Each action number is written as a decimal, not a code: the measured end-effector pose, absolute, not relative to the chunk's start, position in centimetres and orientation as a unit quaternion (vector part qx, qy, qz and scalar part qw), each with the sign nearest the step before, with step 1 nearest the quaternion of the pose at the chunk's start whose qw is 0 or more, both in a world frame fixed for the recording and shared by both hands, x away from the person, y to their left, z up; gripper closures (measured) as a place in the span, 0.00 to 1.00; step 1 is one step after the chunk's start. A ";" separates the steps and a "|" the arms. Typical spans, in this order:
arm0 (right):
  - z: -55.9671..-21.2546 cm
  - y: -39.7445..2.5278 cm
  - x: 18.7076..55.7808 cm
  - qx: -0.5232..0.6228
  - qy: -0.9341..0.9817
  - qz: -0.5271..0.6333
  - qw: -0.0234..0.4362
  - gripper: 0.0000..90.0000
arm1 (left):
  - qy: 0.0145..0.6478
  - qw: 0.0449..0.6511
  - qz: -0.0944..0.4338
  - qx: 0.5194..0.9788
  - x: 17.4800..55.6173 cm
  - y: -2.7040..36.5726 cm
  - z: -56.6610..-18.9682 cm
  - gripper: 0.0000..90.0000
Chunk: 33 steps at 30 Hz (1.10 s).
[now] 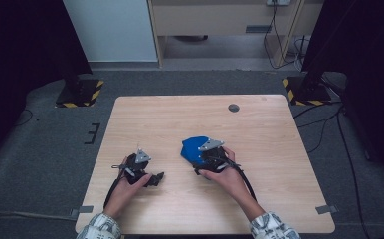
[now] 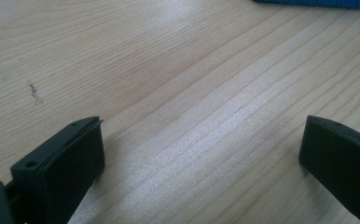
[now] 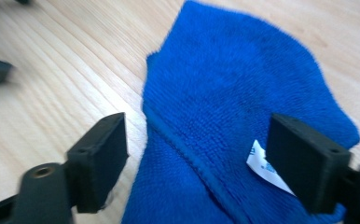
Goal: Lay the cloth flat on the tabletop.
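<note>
Pale wooden table [image 1: 259, 129] carries a folded blue microfibre cloth [image 3: 225, 93] beneath the right gripper [image 3: 197, 158], jaws spread like the left gripper's [image 2: 201, 154]; closing too shallow might pinch only its top layer.

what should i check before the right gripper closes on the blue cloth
1. right gripper jaws open wide: ok.
2. blue cloth lies between those jaws: ok.
3. Cloth's folded edge centred in the gap: ok.
4. white label clear of the jaw: not ok, partly behind one jaw.
5. left gripper open over bare table, away from the cloth: ok.
6. Jaws low enough to catch the fabric: cannot tell.
</note>
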State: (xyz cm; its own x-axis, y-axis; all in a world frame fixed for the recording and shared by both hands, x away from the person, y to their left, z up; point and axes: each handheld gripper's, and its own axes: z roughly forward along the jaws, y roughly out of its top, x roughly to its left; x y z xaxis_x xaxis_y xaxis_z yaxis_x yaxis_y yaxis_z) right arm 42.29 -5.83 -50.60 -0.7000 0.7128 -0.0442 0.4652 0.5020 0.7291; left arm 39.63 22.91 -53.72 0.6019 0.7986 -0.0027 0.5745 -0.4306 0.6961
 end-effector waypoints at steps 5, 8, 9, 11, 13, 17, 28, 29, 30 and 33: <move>-48.9 -8.1 41.4 0.348 0.834 0.392 0.174 0.25 | 0.412 0.337 0.167 0.830 39.5 22.5 -53.4 0.06; -48.4 -9.7 41.1 0.345 0.830 0.400 0.180 0.40 | 0.412 0.343 0.169 0.827 39.4 22.2 -53.1 0.07; -48.4 -10.2 41.0 0.345 0.830 0.399 0.182 0.44 | 0.413 0.348 0.168 0.825 39.3 22.1 -53.0 0.07; -48.9 -11.6 41.1 0.352 0.829 0.391 0.189 0.60 | 0.417 0.353 0.170 0.820 39.2 22.0 -52.8 0.08; -49.6 -12.6 41.4 0.365 0.828 0.382 0.188 0.72 | 0.417 0.355 0.178 0.817 39.1 21.8 -52.5 0.10; -50.6 -13.3 41.9 0.375 0.829 0.372 0.186 0.82 | 0.418 0.364 0.180 0.813 38.9 21.7 -52.2 0.12; -52.4 -11.2 41.5 0.357 0.853 0.347 0.156 0.74 | 0.418 0.378 0.179 0.807 38.7 21.3 -51.6 0.15; -52.5 -10.8 41.4 0.355 0.854 0.349 0.154 0.74 | 0.417 0.380 0.178 0.806 38.7 21.2 -51.6 0.16; -52.5 -10.5 41.2 0.350 0.856 0.350 0.149 0.73 | 0.415 0.380 0.179 0.807 38.7 21.1 -51.5 0.16; -52.6 -9.1 40.5 0.339 0.861 0.357 0.130 0.69 | 0.413 0.383 0.178 0.807 38.6 20.9 -51.4 0.18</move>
